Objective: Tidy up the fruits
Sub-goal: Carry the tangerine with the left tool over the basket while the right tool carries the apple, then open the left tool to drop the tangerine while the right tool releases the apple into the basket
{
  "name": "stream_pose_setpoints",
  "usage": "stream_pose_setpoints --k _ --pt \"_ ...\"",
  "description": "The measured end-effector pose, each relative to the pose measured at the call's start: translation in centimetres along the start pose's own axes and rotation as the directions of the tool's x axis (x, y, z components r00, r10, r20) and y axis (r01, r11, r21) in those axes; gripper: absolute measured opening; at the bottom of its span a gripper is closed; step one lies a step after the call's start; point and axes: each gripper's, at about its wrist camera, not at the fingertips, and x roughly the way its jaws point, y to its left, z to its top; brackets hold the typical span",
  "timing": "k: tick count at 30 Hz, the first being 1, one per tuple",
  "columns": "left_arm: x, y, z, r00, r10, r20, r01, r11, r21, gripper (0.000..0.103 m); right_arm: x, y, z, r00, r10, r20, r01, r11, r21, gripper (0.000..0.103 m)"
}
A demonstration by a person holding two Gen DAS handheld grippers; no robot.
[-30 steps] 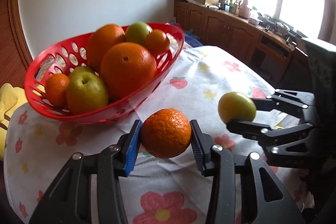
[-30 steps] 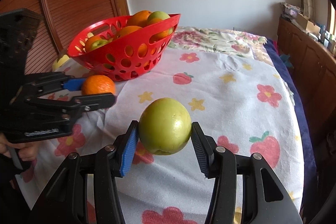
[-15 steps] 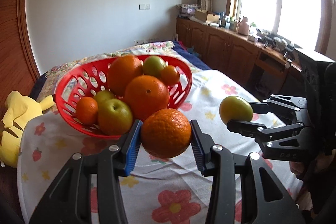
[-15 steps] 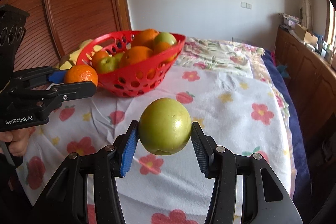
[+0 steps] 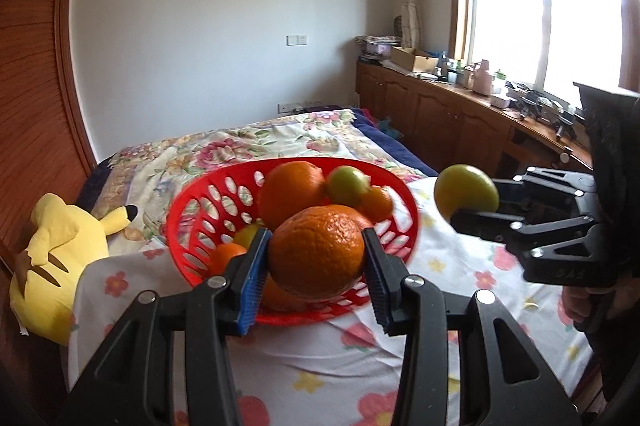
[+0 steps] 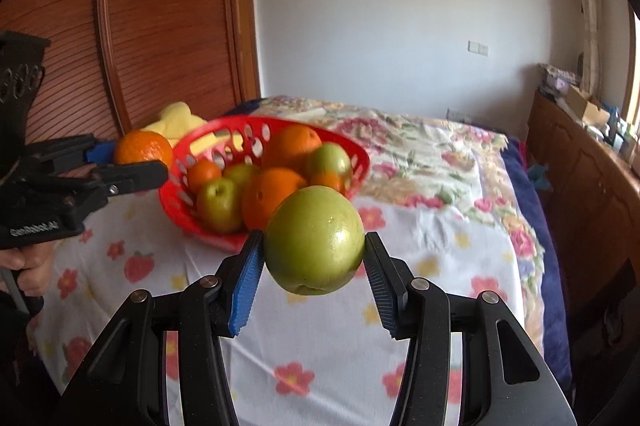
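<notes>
- Red basket (image 6: 362, 156), centre-left in the right wrist view, holds oranges and green apples.
- Left gripper (image 5: 316, 264) pinches an orange (image 5: 316, 250), mid-frame.
- Right gripper (image 6: 314, 262) pinches a green apple (image 6: 314, 238), mid-frame.

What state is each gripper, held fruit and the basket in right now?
left gripper: shut on the orange, off the bed.
right gripper: shut on the green apple, off the bed.
red basket: upright on the bedspread, holding oranges and green apples.
</notes>
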Motion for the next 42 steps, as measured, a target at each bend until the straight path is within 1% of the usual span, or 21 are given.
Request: stream_pose_setpoints --k 5,8,12,17,22,24,27,30,33,36,40,42 --pt "2.0 2.2 0.8 0.999 0.032 -0.015 -0.033 0.999 -0.011 0.043 1.9 0.6 2.2 1.0 0.024 0.01 -0.024 0.999 -0.029 0.051" --pt "3.2 3.4 1.1 0.999 0.041 -0.028 -0.041 0.999 -0.021 0.043 3.9 1.1 3.4 0.999 0.049 -0.003 -0.049 0.998 -0.041 0.051" --pt "5.1 4.9 1.2 0.998 0.049 -0.05 -0.051 0.998 -0.033 0.043 6.4 1.8 4.4 0.998 0.06 -0.025 -0.062 0.996 -0.062 0.051" --pt "6.8 6.2 1.4 0.996 0.058 -0.066 -0.061 0.997 -0.041 0.043 9.2 2.4 5.2 0.996 0.075 -0.052 -0.079 0.994 -0.076 0.051" --pt "7.6 7.3 0.9 0.996 0.06 -0.067 -0.064 0.996 -0.061 0.043 10.9 2.6 5.2 0.991 0.112 -0.075 -0.116 0.991 -0.061 0.051" --pt "7.9 7.5 0.8 0.996 0.056 -0.07 -0.06 0.996 -0.068 0.043 11.6 2.9 5.2 0.99 0.114 -0.083 -0.119 0.991 -0.06 0.051" --pt "8.0 7.6 0.5 0.996 0.05 -0.074 -0.055 0.996 -0.072 0.043 12.2 3.3 5.3 0.989 0.119 -0.084 -0.124 0.99 -0.059 0.051" --pt "8.1 7.7 0.5 0.996 0.048 -0.074 -0.054 0.996 -0.073 0.043 12.6 3.5 5.3 0.986 0.142 -0.088 -0.147 0.988 -0.054 0.051" --pt "8.1 7.7 0.4 0.996 0.049 -0.075 -0.055 0.996 -0.074 0.044 13.0 4.2 5.1 0.986 0.139 -0.092 -0.146 0.987 -0.071 0.051" --pt "8.2 7.7 0.4 0.996 0.049 -0.076 -0.055 0.996 -0.075 0.044 13.1 4.4 5.0 0.987 0.13 -0.091 -0.138 0.987 -0.079 0.051" --pt "8.4 7.8 0.2 0.996 0.053 -0.078 -0.059 0.995 -0.076 0.044 12.9 4.4 4.9 0.983 0.162 -0.086 -0.167 0.984 -0.055 0.052" --pt "8.5 7.9 0.2 0.995 0.069 -0.076 -0.075 0.994 -0.076 0.044 12.6 4.5 4.9 0.983 0.164 -0.082 -0.169 0.984 -0.056 0.052"
